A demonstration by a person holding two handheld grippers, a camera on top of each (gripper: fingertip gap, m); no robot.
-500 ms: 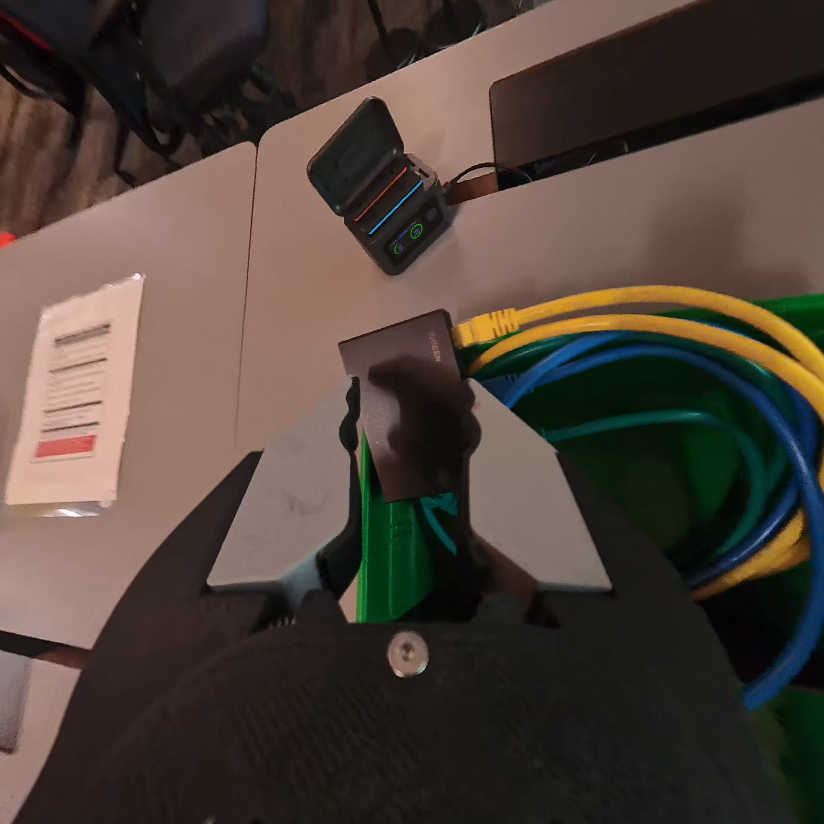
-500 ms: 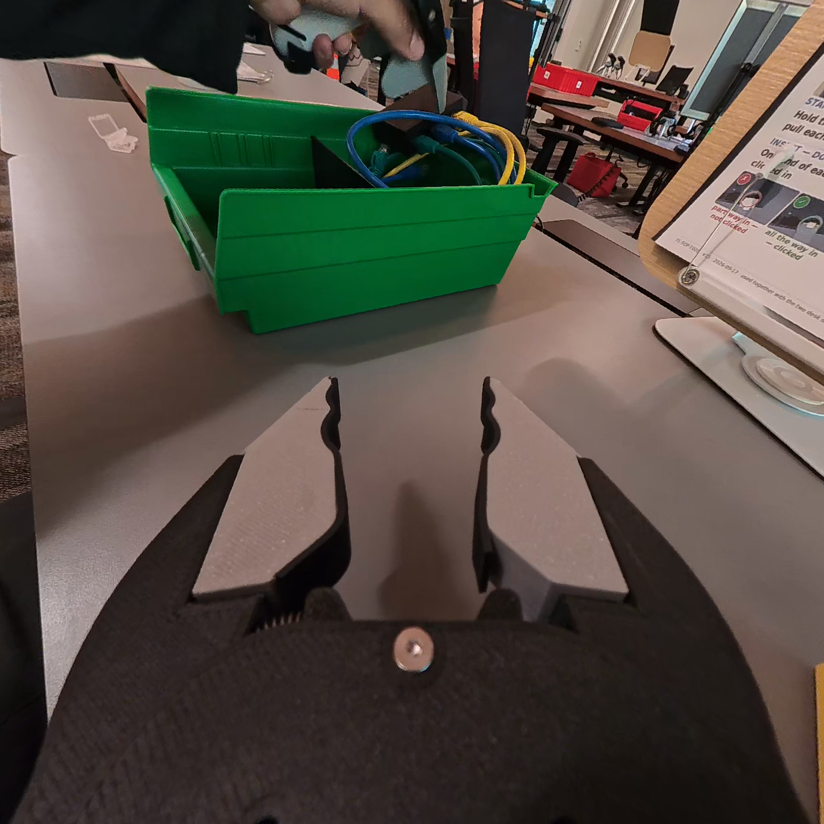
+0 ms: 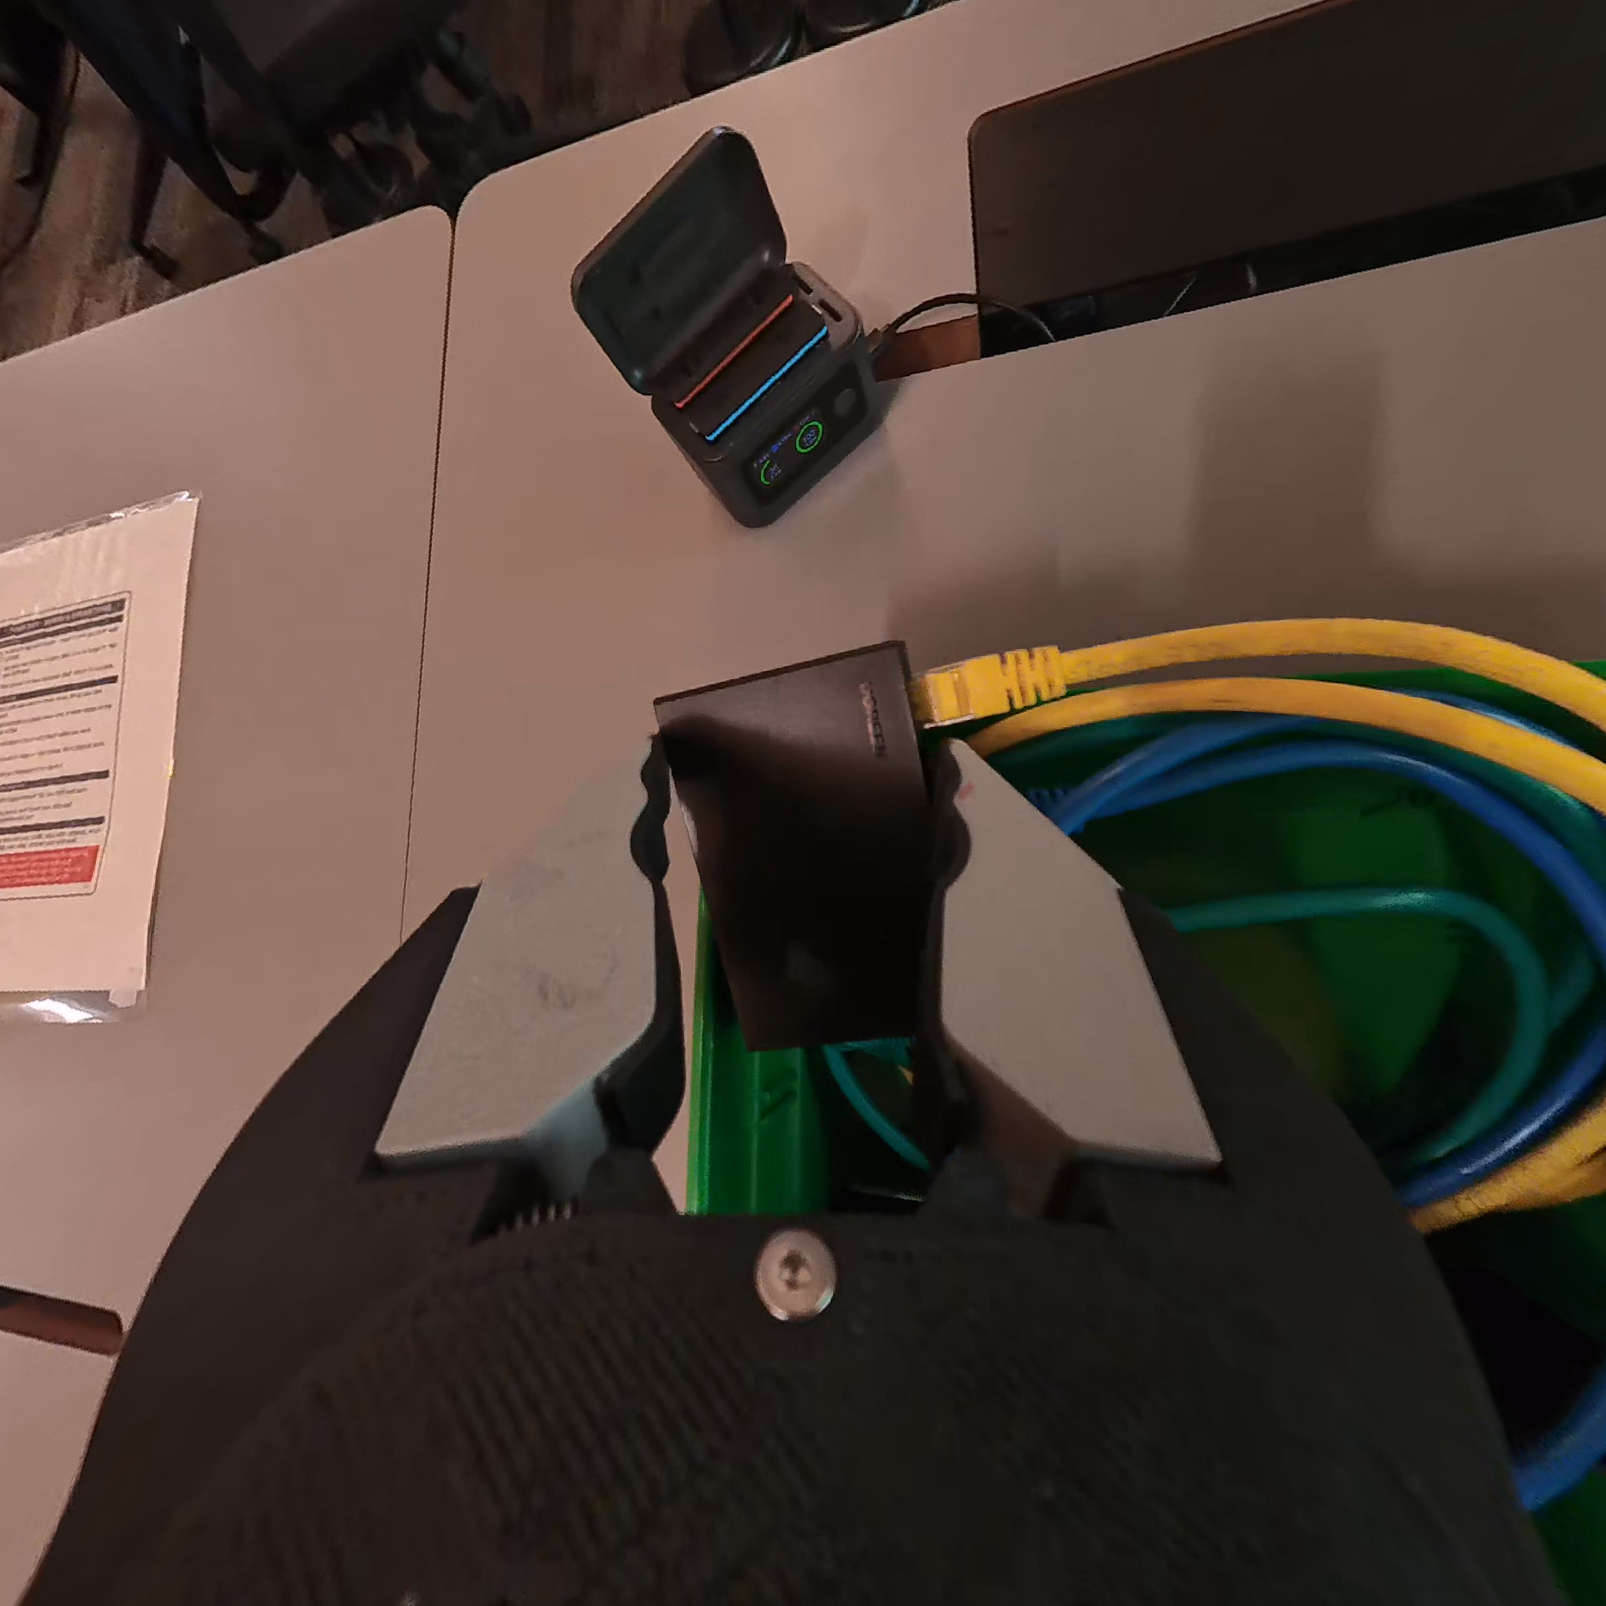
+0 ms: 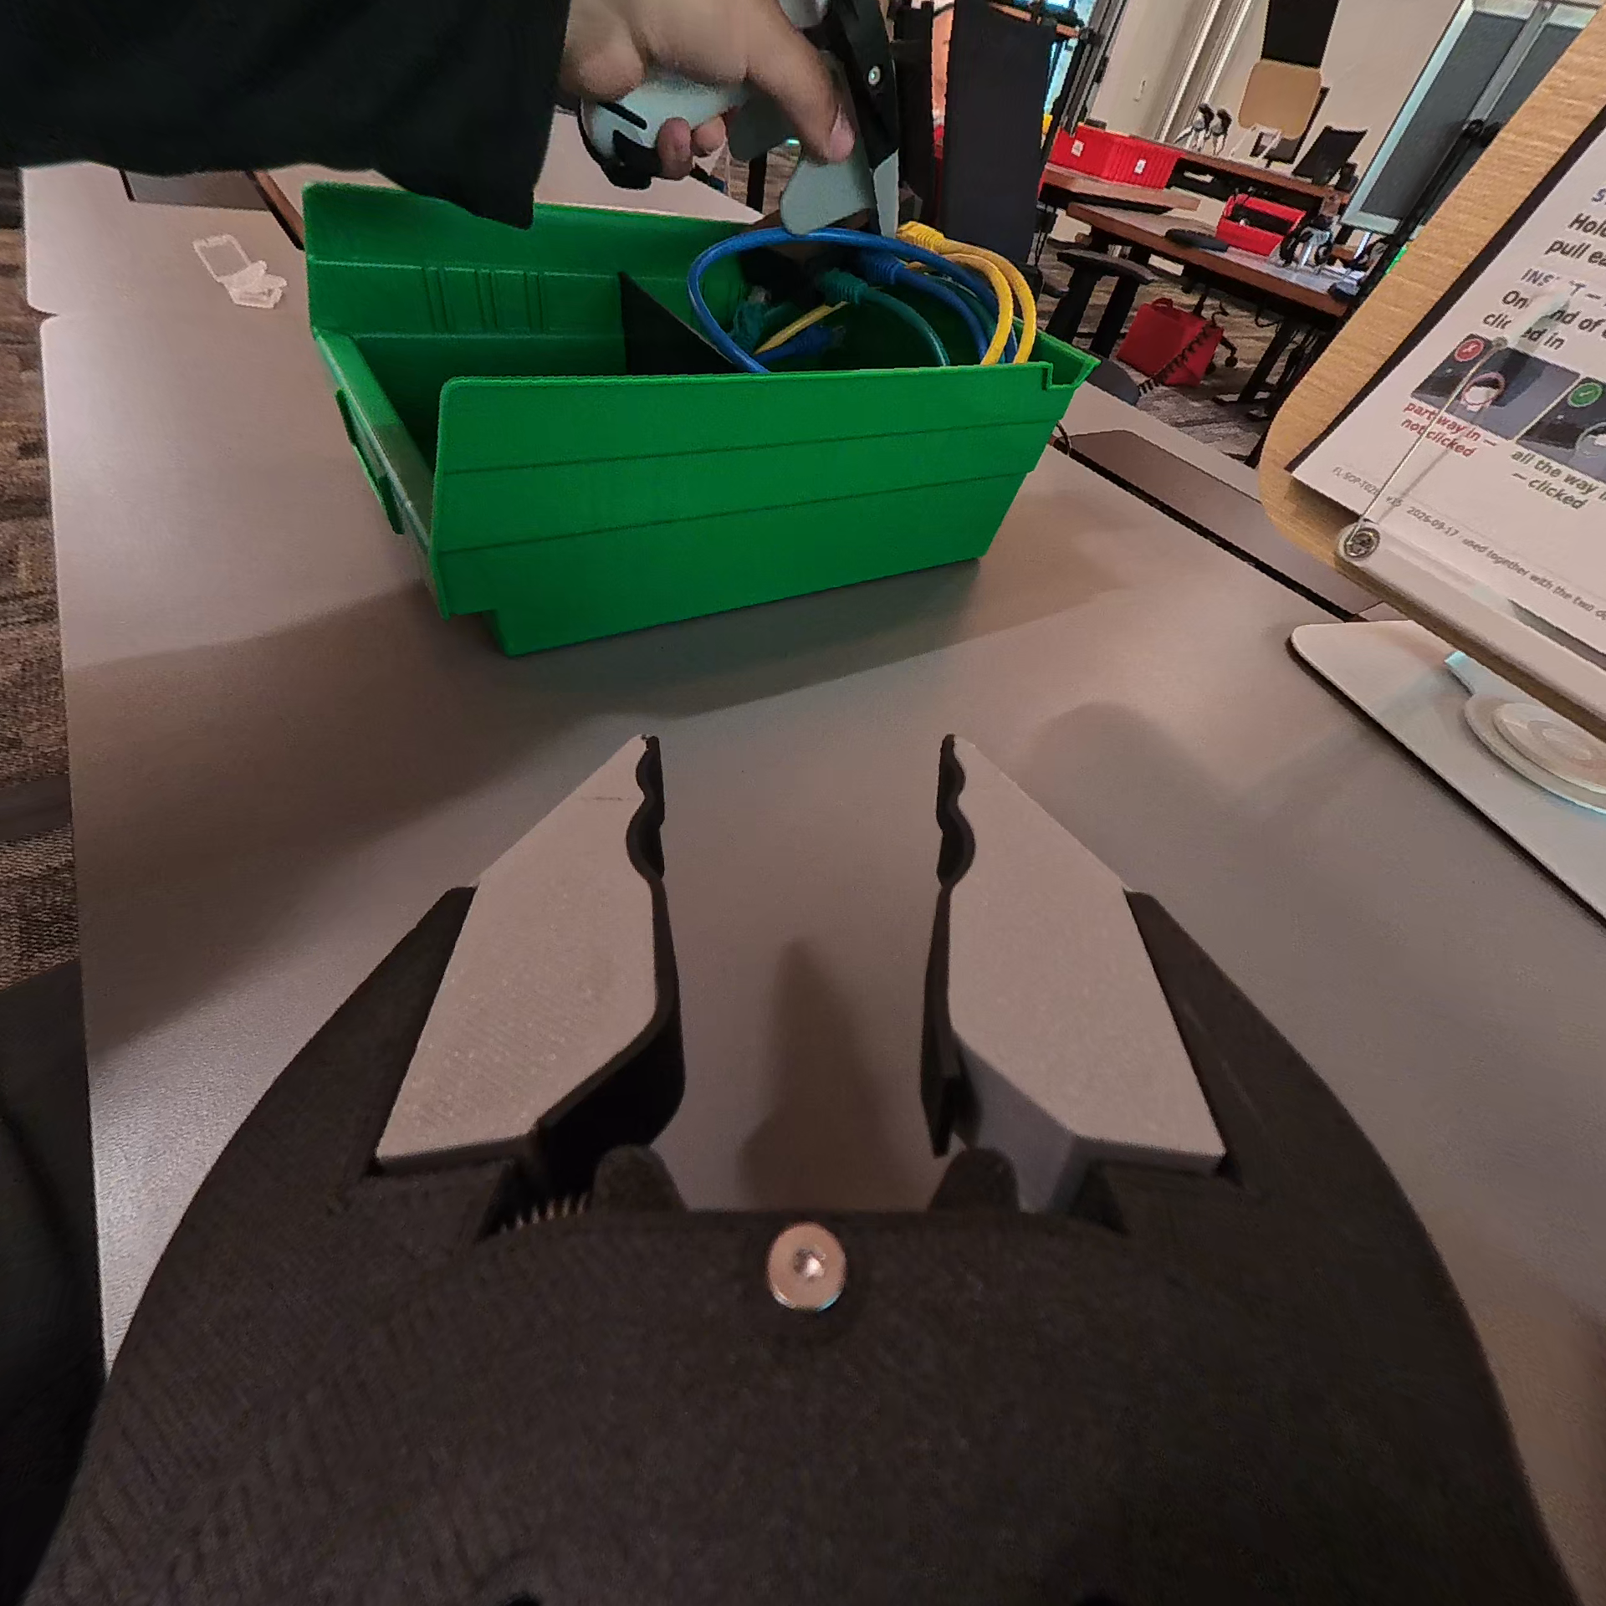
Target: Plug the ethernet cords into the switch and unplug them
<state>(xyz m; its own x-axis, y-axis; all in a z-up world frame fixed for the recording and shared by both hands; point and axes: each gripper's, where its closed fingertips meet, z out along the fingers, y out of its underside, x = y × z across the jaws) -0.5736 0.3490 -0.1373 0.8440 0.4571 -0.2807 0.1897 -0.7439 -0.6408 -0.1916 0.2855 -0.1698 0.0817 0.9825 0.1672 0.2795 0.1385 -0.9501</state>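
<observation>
The left gripper point(image 3: 795, 765) is clamped across the flat black rectangular switch point(image 3: 799, 834) above the green plastic bin point(image 4: 721, 487); its long axis runs along the fingers, ports facing right with the yellow ethernet cord point(image 3: 1217, 660) plugged in. The right gripper point(image 4: 799, 747) hovers over the grey table point(image 4: 1130, 739), jaws apart and empty

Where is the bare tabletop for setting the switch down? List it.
Free: the grey tabletop between the green plastic bin and the open right gripper. Also between the laminated sheet and the small black charger case. Crowded: the bin's cable coils.
</observation>
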